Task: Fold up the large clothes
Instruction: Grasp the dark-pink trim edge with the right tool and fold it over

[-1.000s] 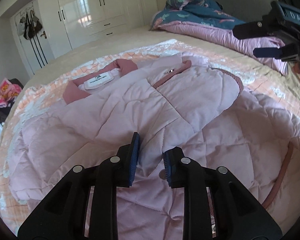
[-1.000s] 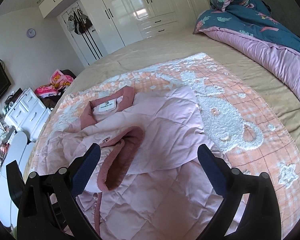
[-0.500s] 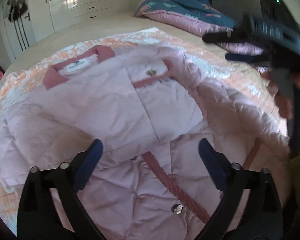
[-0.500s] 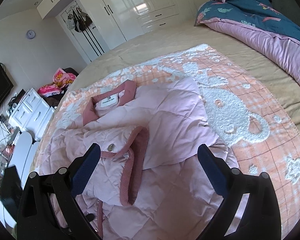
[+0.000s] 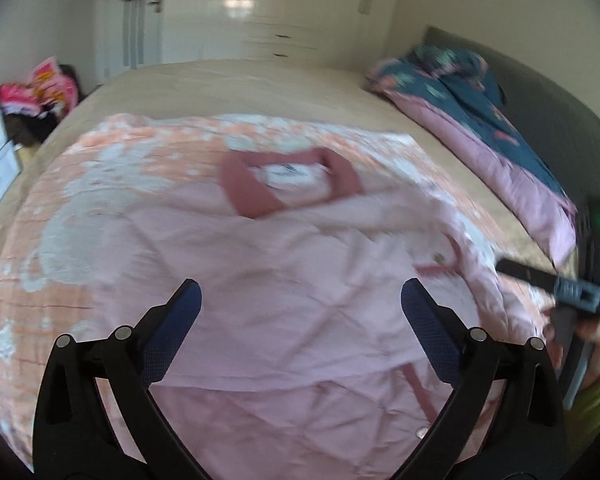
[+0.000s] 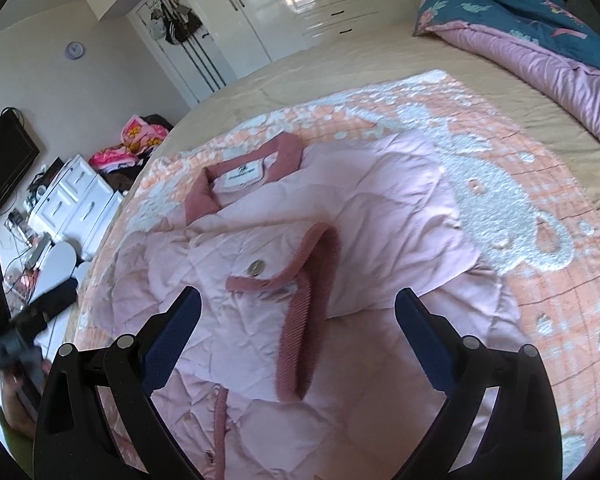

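A pale pink quilted jacket point(image 6: 380, 216) lies on the bed, its dusty-rose collar point(image 6: 288, 152) and white label at the far end. Both sleeves are folded in over the front. A ribbed rose cuff point(image 6: 304, 320) and a button point(image 6: 256, 268) lie in the middle. My right gripper point(image 6: 296, 312) hovers open over that cuff with nothing between its fingers. My left gripper point(image 5: 300, 308) is open and empty above the jacket point(image 5: 280, 280), and the picture is blurred by motion. Each gripper shows at the edge of the other's view: the right gripper point(image 5: 568, 292), the left gripper point(image 6: 16, 344).
An orange and white blanket point(image 6: 500, 208) lies under the jacket on the tan bed. A teal and pink duvet point(image 6: 540, 40) is bunched at the far right. White drawers point(image 6: 72, 200) and a pile of bright clothes point(image 6: 140, 140) stand left of the bed, with wardrobes behind.
The left gripper was shut on the jacket fabric a second ago. It has opened wide, let go, risen and swung to the left. The right gripper has drifted slightly closer to the cuff.
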